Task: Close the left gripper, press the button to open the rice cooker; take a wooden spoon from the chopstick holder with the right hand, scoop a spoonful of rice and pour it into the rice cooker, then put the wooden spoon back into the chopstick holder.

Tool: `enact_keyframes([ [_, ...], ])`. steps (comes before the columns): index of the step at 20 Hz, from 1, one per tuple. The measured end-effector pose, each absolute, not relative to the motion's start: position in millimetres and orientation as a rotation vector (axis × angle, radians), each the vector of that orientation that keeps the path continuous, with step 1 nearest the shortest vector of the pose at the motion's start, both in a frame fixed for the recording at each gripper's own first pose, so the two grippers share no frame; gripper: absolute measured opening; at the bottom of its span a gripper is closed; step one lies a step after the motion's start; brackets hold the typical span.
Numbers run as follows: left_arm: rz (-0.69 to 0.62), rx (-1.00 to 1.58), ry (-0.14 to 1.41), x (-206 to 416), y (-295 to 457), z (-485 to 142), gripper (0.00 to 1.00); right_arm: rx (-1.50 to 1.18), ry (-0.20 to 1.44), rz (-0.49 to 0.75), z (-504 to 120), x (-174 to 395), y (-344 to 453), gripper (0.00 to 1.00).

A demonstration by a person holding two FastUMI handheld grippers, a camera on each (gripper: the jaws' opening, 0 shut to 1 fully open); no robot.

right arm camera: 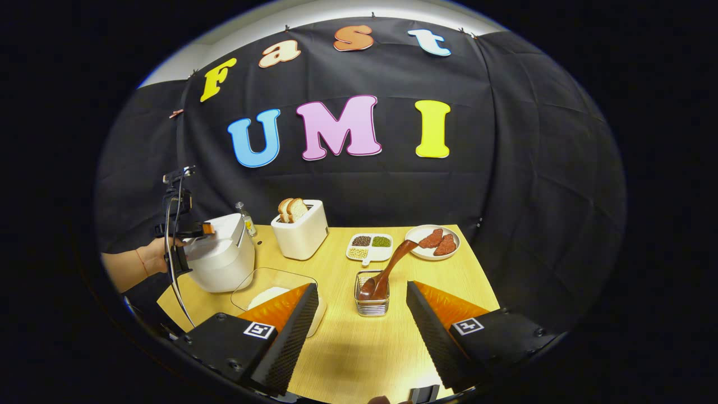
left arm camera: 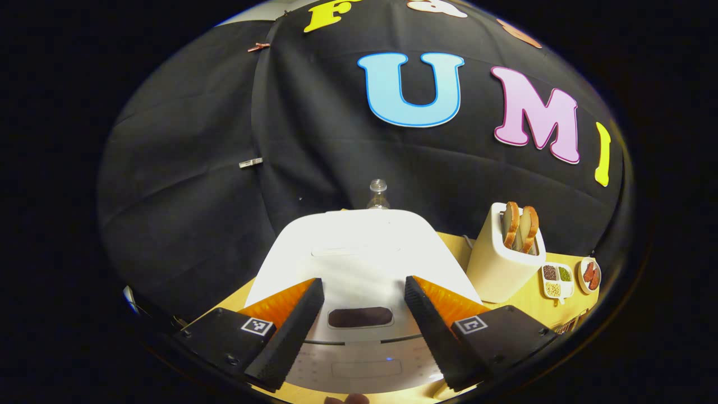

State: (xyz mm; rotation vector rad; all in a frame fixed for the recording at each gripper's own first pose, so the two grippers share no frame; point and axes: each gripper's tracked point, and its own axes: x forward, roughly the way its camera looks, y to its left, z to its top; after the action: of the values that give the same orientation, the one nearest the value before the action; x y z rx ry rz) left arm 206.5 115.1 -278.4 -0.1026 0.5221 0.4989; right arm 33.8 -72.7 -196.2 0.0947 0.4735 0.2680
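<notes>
In the left gripper view the white rice cooker (left arm camera: 359, 247) is close in front with its lid down, a dark oval button (left arm camera: 359, 317) on its front. My left gripper (left arm camera: 363, 280) stands open just above the lid, one finger on each side of the button. In the right gripper view my right gripper (right arm camera: 362, 285) is open and empty over the table's near side. Just beyond it stands the wire chopstick holder (right arm camera: 372, 297) with the wooden spoon (right arm camera: 395, 261) leaning out to the right. A clear container of rice (right arm camera: 273, 292) lies left of the holder.
A toaster with bread slices (right arm camera: 300, 227) stands behind the rice container, with a divided dish of grains (right arm camera: 369, 247) and a plate of red pieces (right arm camera: 433, 241) to its right. A small bottle (left arm camera: 378, 193) is behind the cooker. A hand (right arm camera: 143, 258) holds the left gripper at the cooker (right arm camera: 219, 255).
</notes>
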Motion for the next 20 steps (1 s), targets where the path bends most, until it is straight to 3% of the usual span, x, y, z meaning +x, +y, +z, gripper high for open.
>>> enact_keyframes([
  [20,0.545,-0.089,0.497,206.9,112.1,-283.8,1.0,0.087,0.447,0.392,-213.8,73.0,-71.4,0.99],
])
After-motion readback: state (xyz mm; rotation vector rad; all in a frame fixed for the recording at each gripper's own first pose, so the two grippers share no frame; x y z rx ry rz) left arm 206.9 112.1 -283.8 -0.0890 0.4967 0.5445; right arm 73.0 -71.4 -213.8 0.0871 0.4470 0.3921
